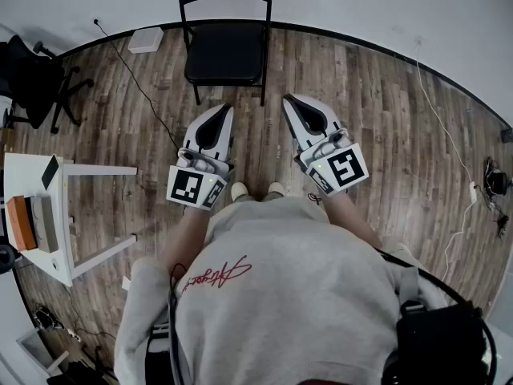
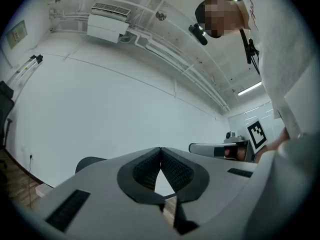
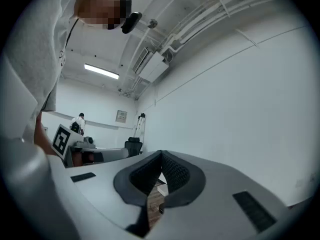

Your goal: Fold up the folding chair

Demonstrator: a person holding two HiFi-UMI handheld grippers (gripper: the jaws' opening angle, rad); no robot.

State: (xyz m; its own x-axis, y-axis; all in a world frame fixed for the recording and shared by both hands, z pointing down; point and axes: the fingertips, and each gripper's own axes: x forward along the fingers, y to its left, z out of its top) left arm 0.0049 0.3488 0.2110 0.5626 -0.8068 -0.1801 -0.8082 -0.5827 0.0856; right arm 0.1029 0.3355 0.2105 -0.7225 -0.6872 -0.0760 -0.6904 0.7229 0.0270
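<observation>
Head view, from the left: a black office chair (image 1: 34, 83) stands at the far left near the wall. Below it a white table (image 1: 56, 267) carries an orange block (image 1: 20, 223) and a grey one beside it. A thin black cable (image 1: 132, 74) runs across the wooden floor (image 1: 377, 127) towards a flat white box (image 1: 146, 40) lying against the wall.

The folding chair (image 1: 225, 42) comes next, black, standing unfolded on its four legs with its seat level and its back towards the wall. It is straight ahead of the person, whose shoes (image 1: 239, 190) point towards it.

The left gripper (image 1: 227, 107) is held out in front of the grey sweatshirt (image 1: 280, 295), aimed at the chair but apart from it. The left gripper view shows its dark pads pressed together at the tips, with nothing between them and only wall and a strip of floor beyond.

The right gripper (image 1: 286, 100) sits just beside it, also short of the chair and touching nothing. In the right gripper view its pads likewise meet at the tips, pinching nothing.

Further right, a white cable (image 1: 446, 139) trails along the floor to a small heap of dark gear (image 1: 494, 181) at the room's edge.
</observation>
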